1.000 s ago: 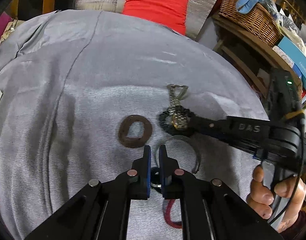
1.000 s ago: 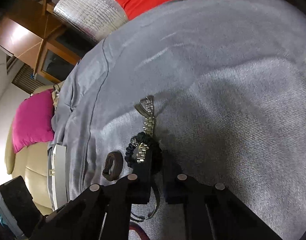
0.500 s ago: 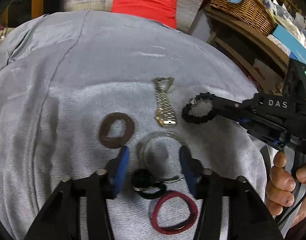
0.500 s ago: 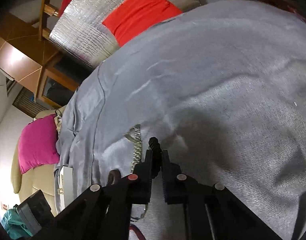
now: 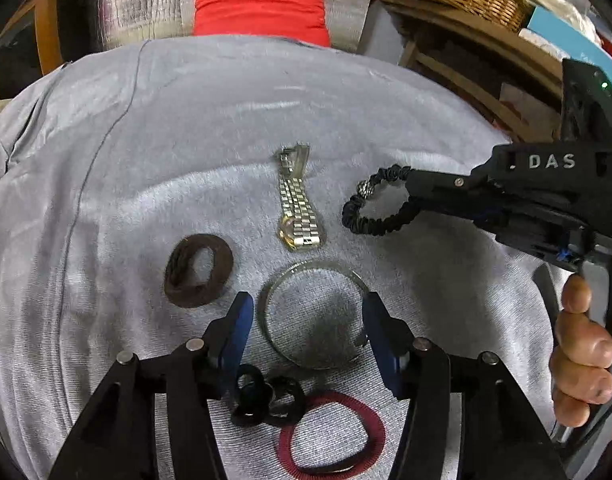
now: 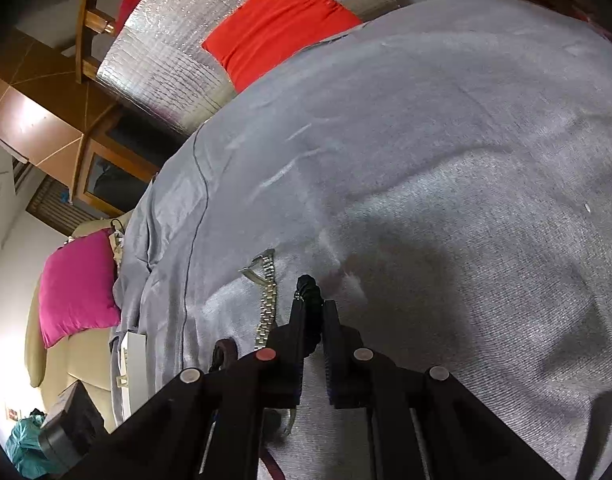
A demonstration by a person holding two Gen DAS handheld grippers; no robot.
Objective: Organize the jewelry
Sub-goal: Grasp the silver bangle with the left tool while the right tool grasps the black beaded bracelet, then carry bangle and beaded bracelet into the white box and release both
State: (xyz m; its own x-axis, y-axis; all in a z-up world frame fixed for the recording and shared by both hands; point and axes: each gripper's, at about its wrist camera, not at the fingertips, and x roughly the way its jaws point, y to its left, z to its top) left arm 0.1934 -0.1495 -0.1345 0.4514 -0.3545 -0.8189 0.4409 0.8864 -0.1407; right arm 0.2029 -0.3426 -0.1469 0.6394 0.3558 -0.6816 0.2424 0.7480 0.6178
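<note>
Right claw [image 5: 416, 196] has lifted black bracelet [image 5: 376, 204] off watch [image 5: 296, 210], pinching it to separate them; watch now left of it. Left claw [image 5: 306, 316] spread wide, bangle [image 5: 312, 320] between fingers.

The right fingers [image 6: 312, 322] are hiding most of the black bracelet [image 6: 309, 286], while the left fingers [image 5: 236, 334] are covering part of the black rings [image 5: 266, 398] beneath them.

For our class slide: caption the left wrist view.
Right gripper holds a black bracelet beside the watch; left gripper open over a bangle.
</note>
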